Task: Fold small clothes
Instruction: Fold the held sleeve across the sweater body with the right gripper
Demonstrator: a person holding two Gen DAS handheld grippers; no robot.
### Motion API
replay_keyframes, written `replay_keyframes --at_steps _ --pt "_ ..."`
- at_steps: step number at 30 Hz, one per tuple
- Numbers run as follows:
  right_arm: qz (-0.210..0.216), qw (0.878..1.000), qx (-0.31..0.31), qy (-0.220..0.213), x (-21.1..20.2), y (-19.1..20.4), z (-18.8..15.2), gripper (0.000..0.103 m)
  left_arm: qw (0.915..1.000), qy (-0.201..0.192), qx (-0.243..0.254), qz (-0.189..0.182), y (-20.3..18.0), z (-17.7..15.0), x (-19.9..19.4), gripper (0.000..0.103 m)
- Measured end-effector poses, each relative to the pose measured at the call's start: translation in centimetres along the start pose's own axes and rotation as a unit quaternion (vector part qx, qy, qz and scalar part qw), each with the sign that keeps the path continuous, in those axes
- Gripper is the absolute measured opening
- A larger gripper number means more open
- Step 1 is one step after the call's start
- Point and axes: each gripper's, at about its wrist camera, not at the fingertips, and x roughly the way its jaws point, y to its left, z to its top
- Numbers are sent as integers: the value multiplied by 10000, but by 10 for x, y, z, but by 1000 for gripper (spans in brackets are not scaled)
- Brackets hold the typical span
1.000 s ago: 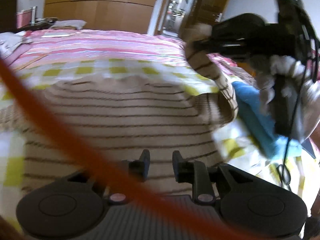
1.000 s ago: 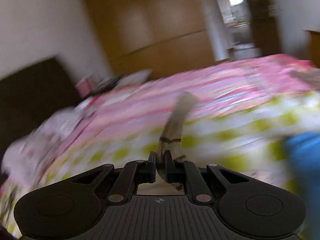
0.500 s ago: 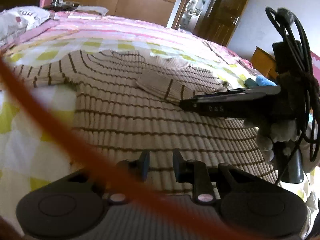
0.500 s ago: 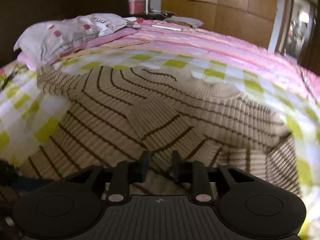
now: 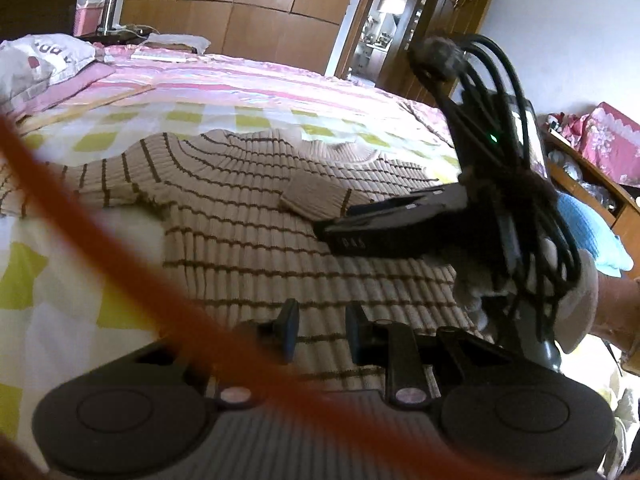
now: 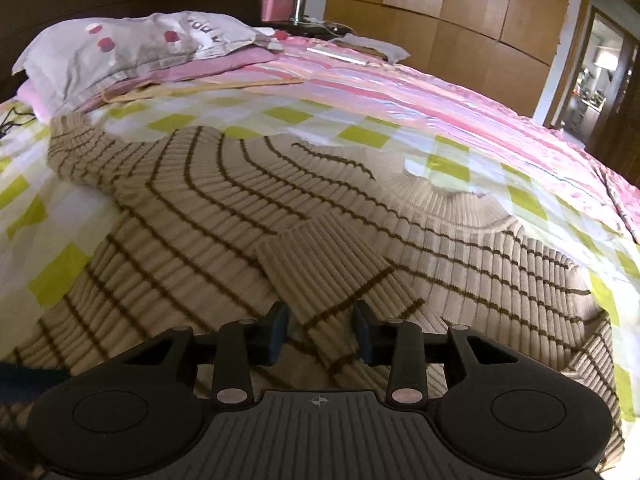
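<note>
Where it was pinched before, sleeve [image 6: 324, 264] now flat on sweater [image 6: 200, 216]; right gripper [image 6: 320, 330] just opening, left gripper [image 5: 322, 330] open, both empty.

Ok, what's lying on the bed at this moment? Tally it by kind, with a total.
Striped beige sweaters: 1, right sleeve folded across its chest
Pillows: 1, grey with pink dots
Blue cloths: 1, at the bed's right edge, partly hidden
Total: 3

Small flat items at the far edge are too unclear to count.

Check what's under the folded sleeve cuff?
The sleeve cuff lies on the striped sweater body, itself on the checked bedspread. Fabric directly beneath the cuff is covered.
</note>
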Motion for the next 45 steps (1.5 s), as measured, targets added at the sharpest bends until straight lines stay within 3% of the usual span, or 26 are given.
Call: replay_keyframes --at_steps 5,12,17,24,36,41,45 --pt "-172 9998 -32 -53 7 6 12 13 10000 -6 -29 26 3 1 2 31" --pt "-91 9969 316 -708 2 15 57 12 9998 -65 -161 55 12 4 0 31" --pt "60 9973 179 -704 21 38 70 12 9997 -101 -207 62 16 6 -2 31" --pt "288 9984 176 -460 41 48 54 12 9993 -127 -333 99 25 9 -2 31" --pt "670 9942 128 -830 25 47 48 12 9991 -91 -409 113 30 9 1 31" --pt "1037 9933 7 -500 32 50 46 18 9990 -82 -435 119 31 9 1 31" --pt "1165 9919 91 -491 27 48 44 18 9989 -62 -438 140 32 9 2 31"
